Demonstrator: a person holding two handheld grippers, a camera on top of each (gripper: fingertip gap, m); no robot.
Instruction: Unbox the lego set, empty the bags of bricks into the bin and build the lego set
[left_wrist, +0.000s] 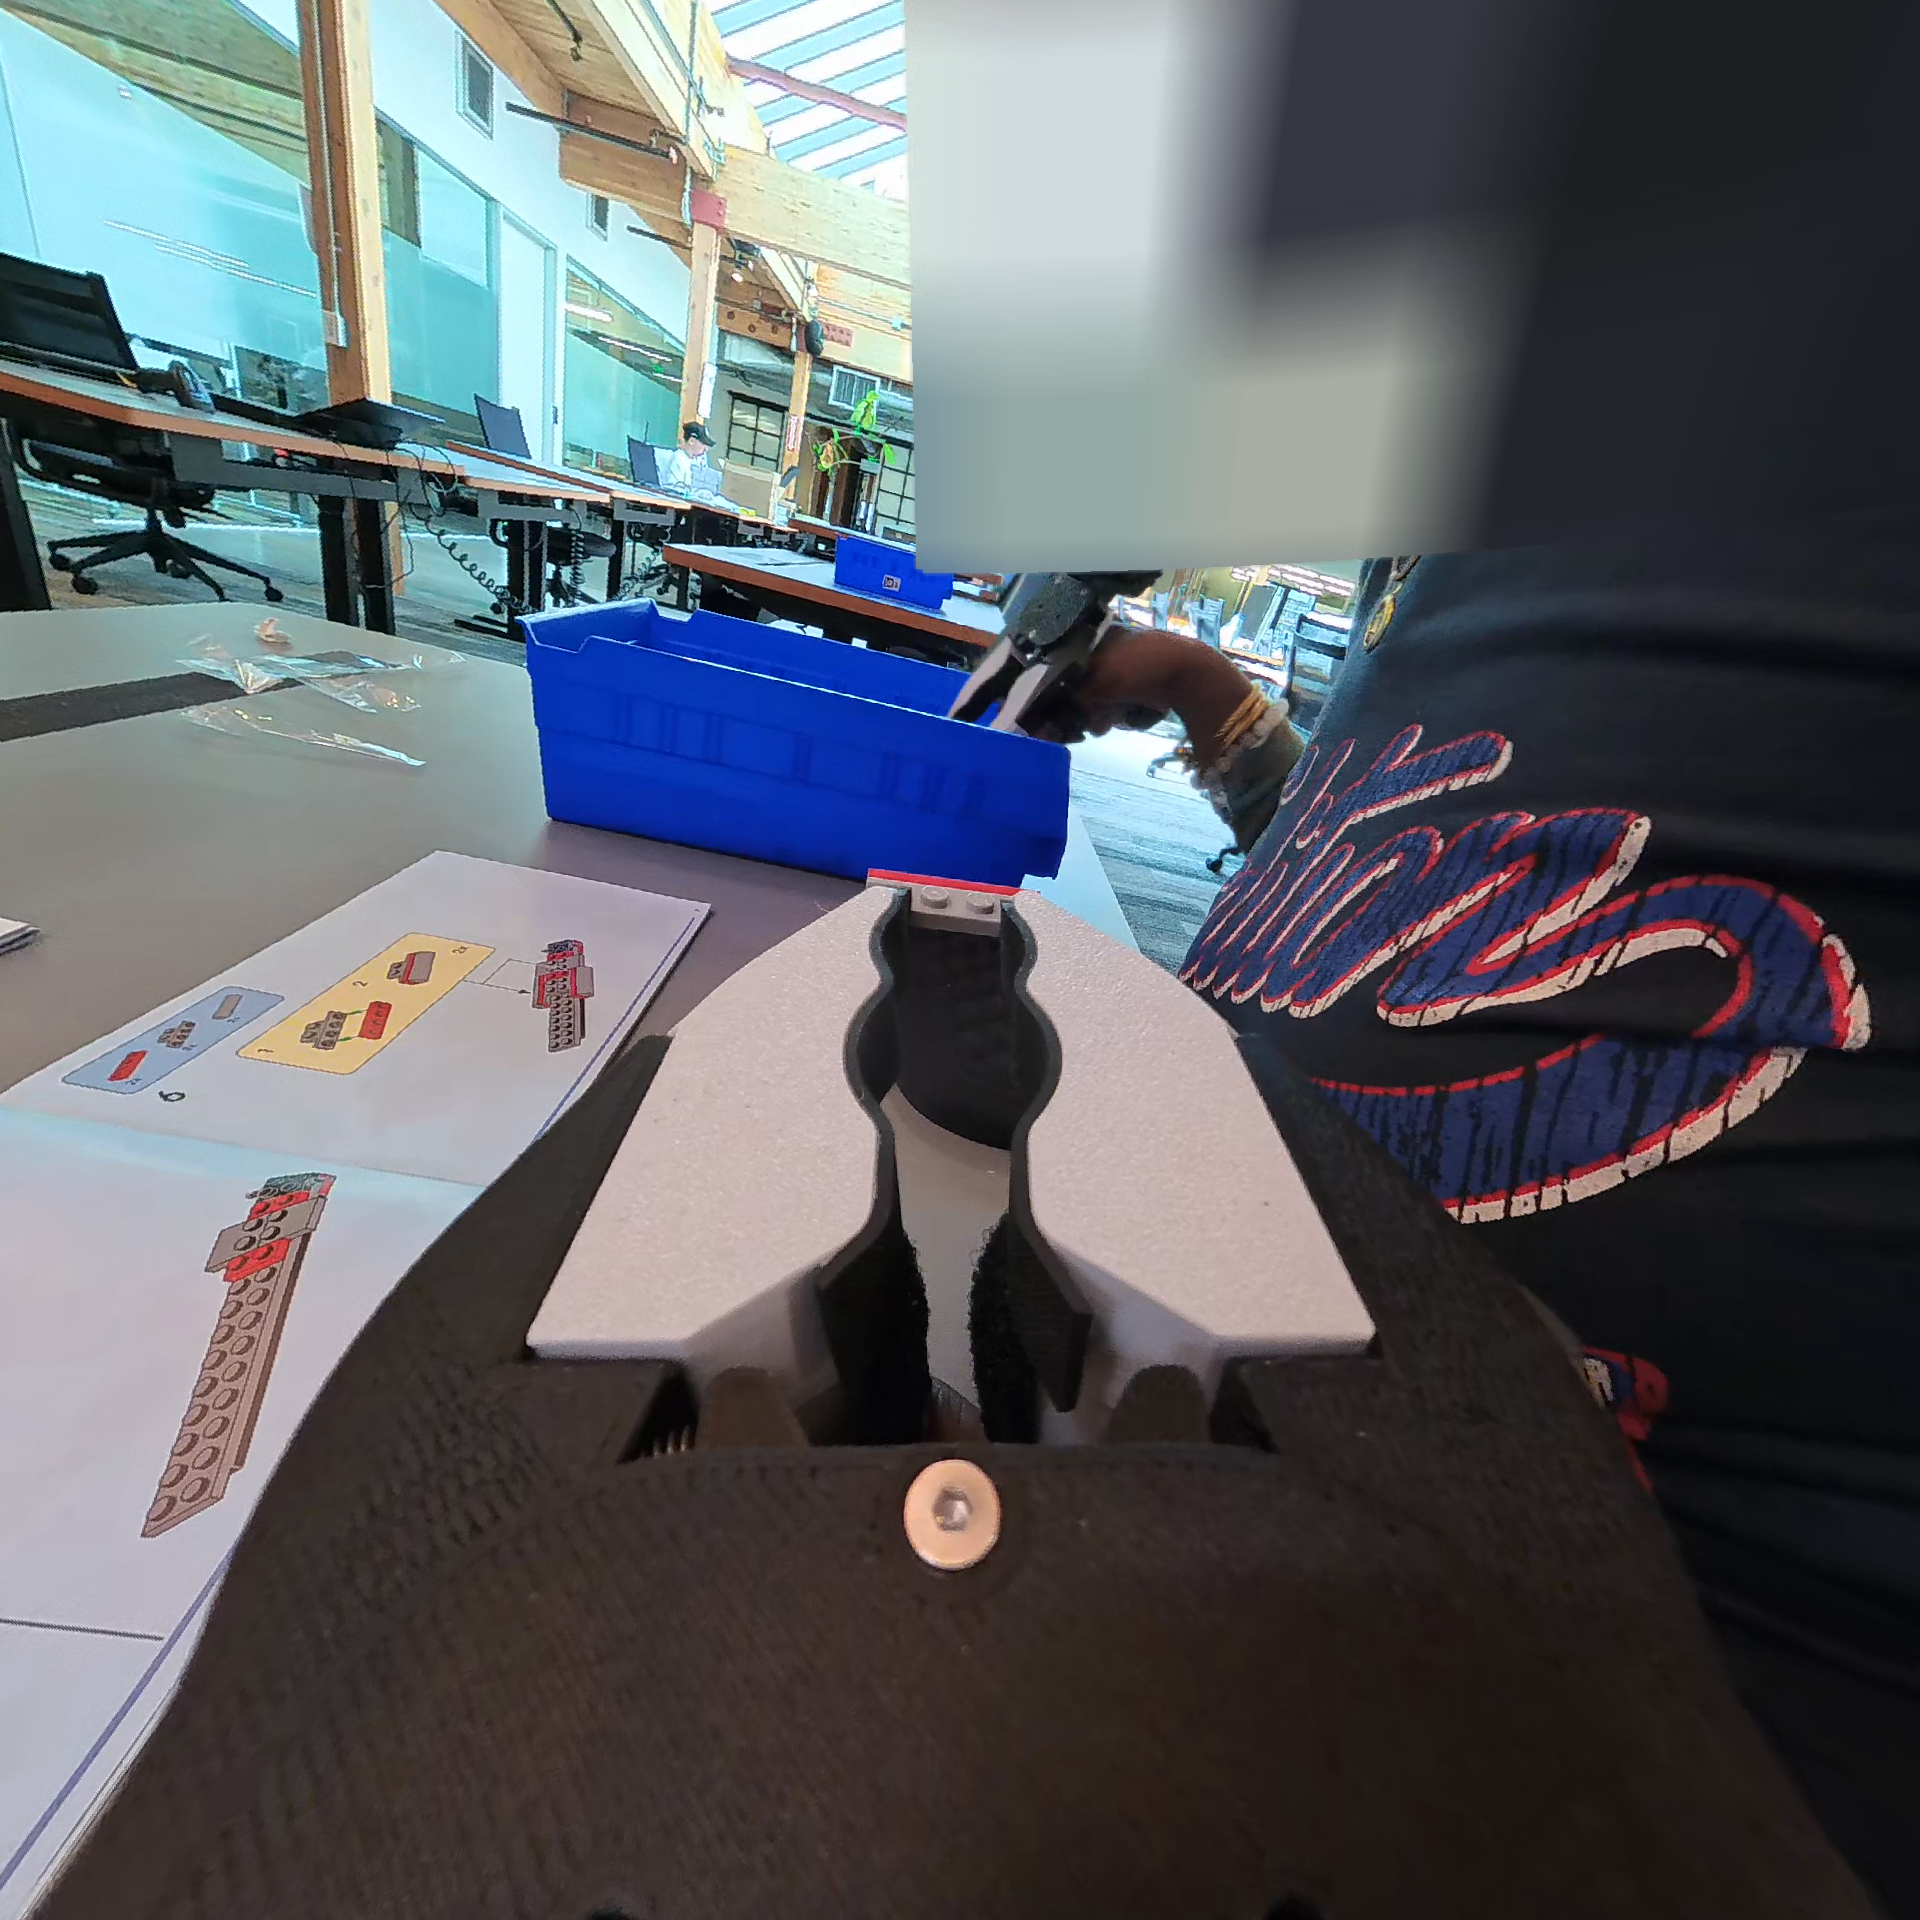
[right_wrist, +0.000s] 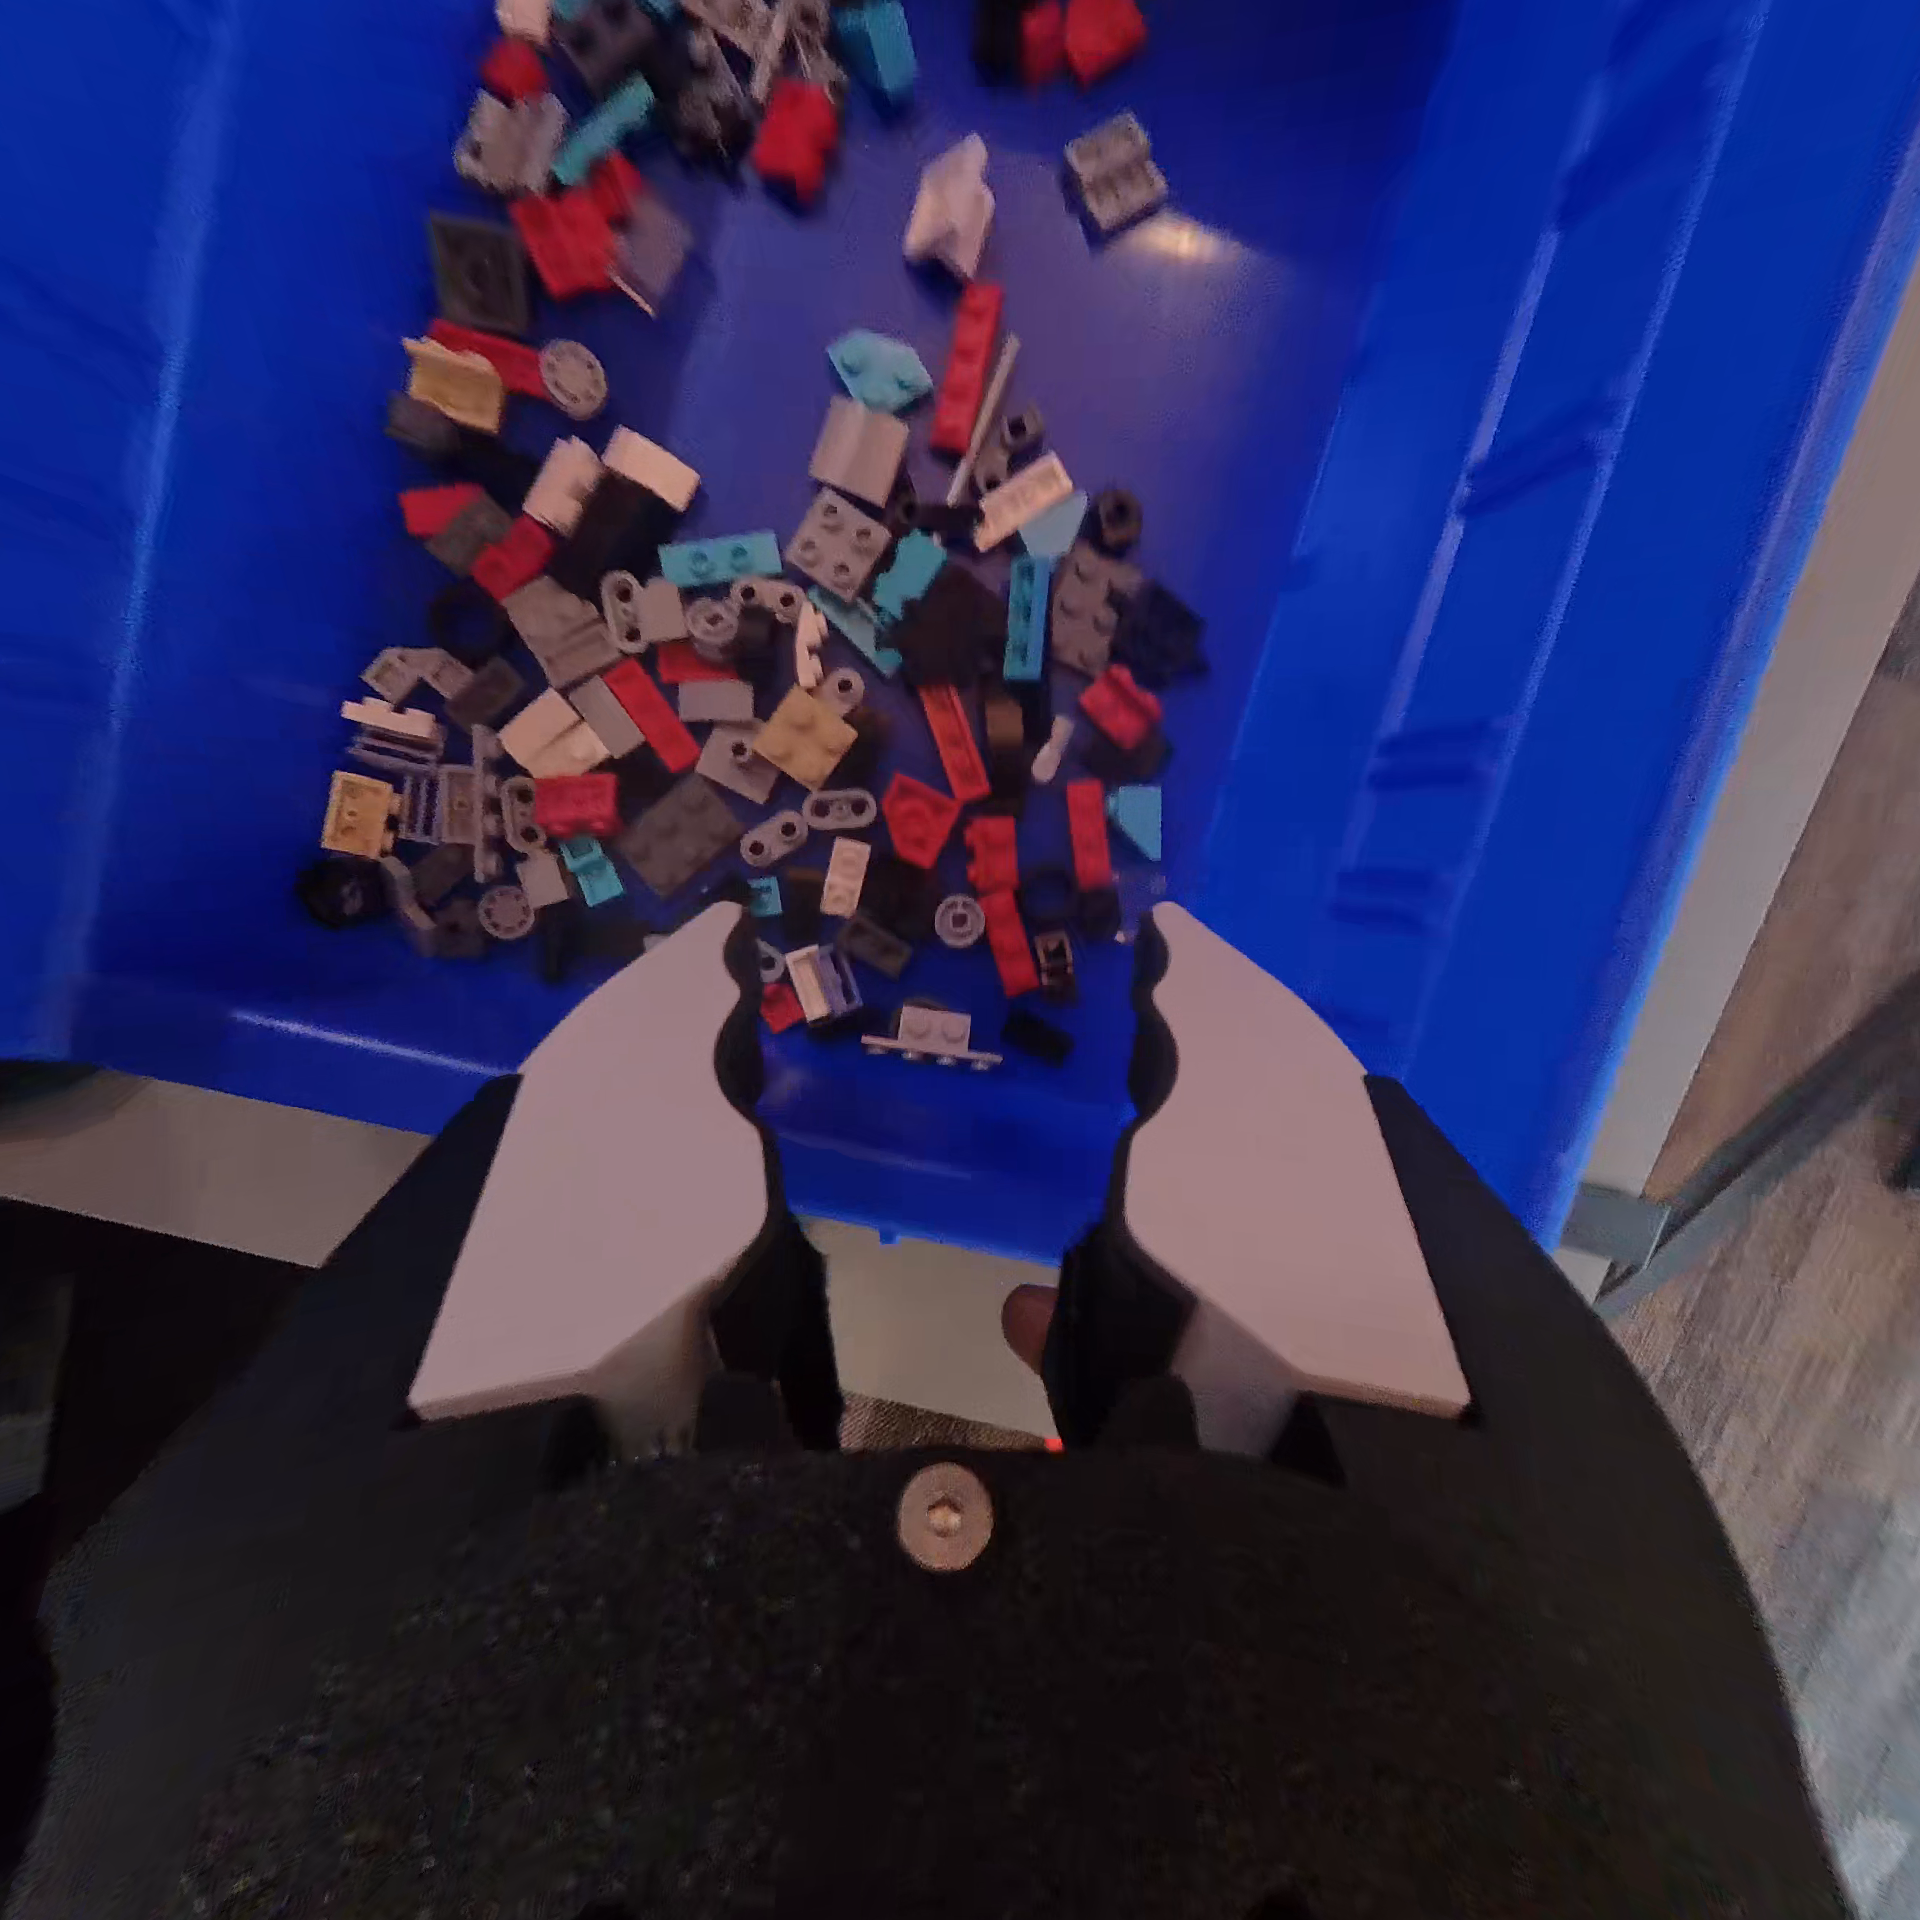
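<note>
My left gripper (left_wrist: 954, 909) is shut on a small grey and red brick assembly (left_wrist: 956, 902), held above the grey table near its edge. The blue bin (left_wrist: 790, 743) stands on the table just beyond it. My right gripper shows far off in the left wrist view (left_wrist: 992, 691), dipping into the bin. In the right wrist view my right gripper (right_wrist: 940, 925) is open and empty over the near end of the blue bin (right_wrist: 1455, 623), above a pile of loose bricks (right_wrist: 748, 675) in red, grey, black, teal, tan and white.
An open instruction booklet (left_wrist: 343, 1029) lies on the table left of my left gripper. Empty clear plastic bags (left_wrist: 301, 691) lie farther back left. A person in a dark printed shirt (left_wrist: 1558, 987) is at the right. The table edge and floor (right_wrist: 1808, 1247) lie right of the bin. Some 45 cm of space lies between my two pairs of fingers.
</note>
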